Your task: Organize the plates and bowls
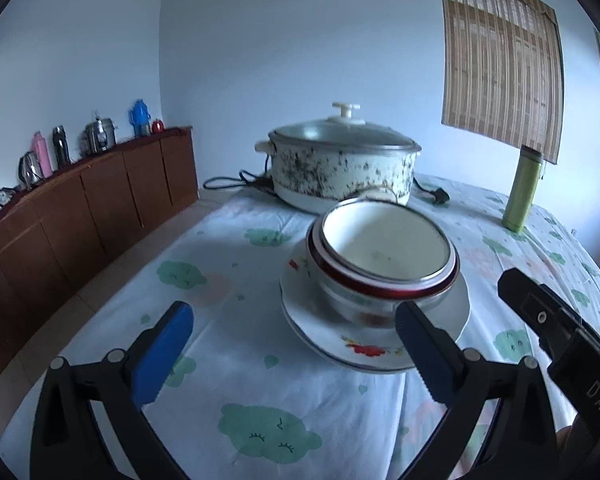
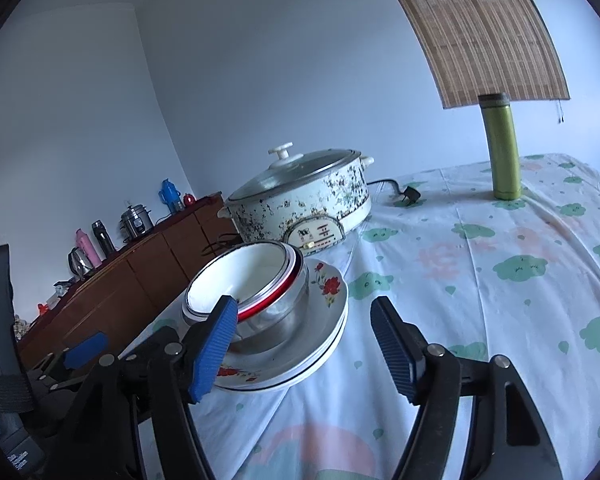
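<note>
Printed cotton tablecloth, nested round bowls on stacked floral plates, both grippers spread.

Nested bowls sit on stacked plates on the clouded tablecloth, before the left gripper's spread blue fingers.

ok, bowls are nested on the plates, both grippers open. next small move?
Probably back both grippers off: the nested bowls already sit on the stacked plates, and neither the left gripper nor the right gripper holds anything.
</note>
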Tool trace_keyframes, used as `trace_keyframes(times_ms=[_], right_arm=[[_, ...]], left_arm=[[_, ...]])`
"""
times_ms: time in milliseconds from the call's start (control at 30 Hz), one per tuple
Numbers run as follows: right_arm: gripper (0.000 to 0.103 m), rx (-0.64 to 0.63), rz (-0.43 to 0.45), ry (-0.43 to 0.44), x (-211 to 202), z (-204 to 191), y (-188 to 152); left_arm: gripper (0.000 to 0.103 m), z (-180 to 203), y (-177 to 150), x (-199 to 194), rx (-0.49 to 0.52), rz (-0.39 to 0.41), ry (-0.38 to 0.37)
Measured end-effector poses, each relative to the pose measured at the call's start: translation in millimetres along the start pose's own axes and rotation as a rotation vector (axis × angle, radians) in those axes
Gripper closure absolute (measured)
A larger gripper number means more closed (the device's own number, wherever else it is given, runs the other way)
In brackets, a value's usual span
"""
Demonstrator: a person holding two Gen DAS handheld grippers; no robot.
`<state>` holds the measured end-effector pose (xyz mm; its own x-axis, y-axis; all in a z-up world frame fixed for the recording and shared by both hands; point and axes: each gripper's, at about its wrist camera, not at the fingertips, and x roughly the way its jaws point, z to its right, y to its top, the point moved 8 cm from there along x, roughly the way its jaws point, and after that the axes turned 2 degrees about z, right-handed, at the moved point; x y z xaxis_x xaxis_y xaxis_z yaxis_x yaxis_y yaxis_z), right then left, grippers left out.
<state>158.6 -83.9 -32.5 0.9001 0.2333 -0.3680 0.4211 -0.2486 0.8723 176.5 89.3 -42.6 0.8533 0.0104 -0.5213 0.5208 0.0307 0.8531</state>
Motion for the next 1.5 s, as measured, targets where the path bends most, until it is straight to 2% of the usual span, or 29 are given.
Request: trace_keyframes(times_ms=[167,333,633,1100,1500], right_arm=[[0.032,0.049,-0.046,0.011,6,7,-4],[0.032,0.044,-0.064,0.005,5,8,-9],[0.032,-0.006,-0.01,0.004,-16,1,-8],[0.031,-0.117,0.133,-0.022,-62,-15,-5],[0.031,-0.179,0.175,-0.019,-75,-28,-7]], left_arm=[[0.0,-3,-4,5,-0.031,-0.046,-0.019],[0.0,-4,-8,6,-0.03,-0.066,-0.019],[0.0,1,-13,-17,-0.006,-0.01,-0.037],[0.0,0,-16,-49,0.013,0.096,-0.033],[0.0,3,-15,-57,0.032,0.141,-0.023]])
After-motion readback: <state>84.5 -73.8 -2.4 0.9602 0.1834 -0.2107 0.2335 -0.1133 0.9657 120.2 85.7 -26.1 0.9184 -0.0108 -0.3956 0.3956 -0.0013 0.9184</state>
